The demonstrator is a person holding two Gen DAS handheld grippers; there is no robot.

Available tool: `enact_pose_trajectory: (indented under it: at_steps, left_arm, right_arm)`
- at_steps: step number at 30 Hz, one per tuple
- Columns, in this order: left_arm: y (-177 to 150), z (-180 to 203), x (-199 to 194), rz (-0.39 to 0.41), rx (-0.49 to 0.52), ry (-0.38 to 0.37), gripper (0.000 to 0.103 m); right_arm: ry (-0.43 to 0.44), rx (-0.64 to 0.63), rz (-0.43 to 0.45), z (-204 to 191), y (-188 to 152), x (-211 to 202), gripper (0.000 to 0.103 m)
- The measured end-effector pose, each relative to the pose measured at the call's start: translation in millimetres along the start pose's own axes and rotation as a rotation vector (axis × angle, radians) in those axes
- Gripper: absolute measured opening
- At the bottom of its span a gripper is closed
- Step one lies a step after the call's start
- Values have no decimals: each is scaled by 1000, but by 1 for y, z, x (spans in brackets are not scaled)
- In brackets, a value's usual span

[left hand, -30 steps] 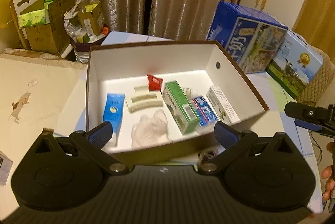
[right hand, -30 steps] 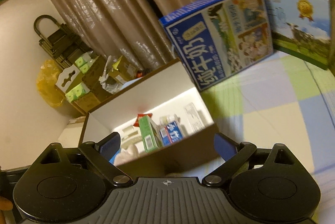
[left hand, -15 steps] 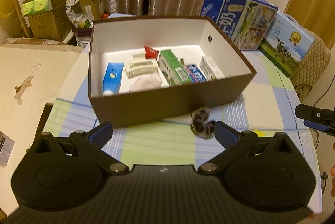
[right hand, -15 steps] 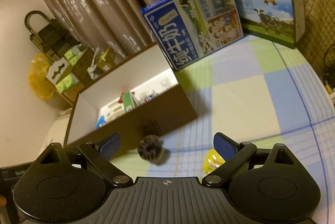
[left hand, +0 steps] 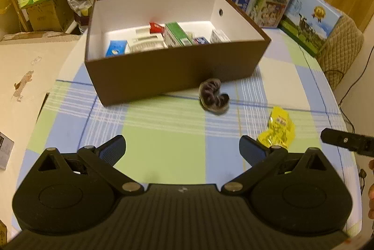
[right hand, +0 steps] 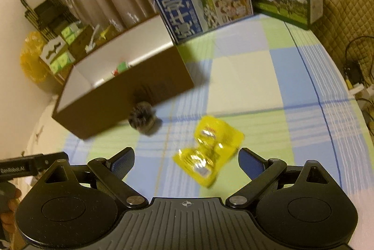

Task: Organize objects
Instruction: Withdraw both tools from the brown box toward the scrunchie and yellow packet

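Just ahead of right tool (right hand: pixel 185 162), yellow packet (right hand: pixel 208 155)

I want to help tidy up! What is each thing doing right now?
Brown box: open, partly filled.
Dark scrunchie: lying outside, by the box.
Yellow packet: lying on the table, sealed.
Left gripper: open, empty.
Right gripper: open, around the packet.
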State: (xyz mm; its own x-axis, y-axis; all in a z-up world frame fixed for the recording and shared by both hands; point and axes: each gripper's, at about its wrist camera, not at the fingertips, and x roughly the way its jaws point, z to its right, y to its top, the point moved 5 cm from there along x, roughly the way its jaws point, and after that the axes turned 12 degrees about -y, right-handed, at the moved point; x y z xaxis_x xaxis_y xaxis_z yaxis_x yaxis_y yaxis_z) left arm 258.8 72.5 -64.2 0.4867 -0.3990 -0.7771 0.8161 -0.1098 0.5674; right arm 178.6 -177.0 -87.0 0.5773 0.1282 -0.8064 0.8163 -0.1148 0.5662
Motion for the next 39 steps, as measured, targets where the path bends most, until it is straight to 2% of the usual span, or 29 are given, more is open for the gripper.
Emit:
enact_pose_trajectory:
  at_steps: [6, 15, 39]
  left_arm:
    - [-13, 8, 12, -39, 13, -2, 102]
    - [-23, 12, 33, -89, 48, 10, 102]
    - [-9, -3, 74, -144, 68, 0, 102]
  right_arm:
    - [-30, -5, -47, 7, -17, 11, 93]
    - [-54, 13, -97, 9, -26, 23, 93]
    - [-129, 26, -134, -3, -12, 75, 93]
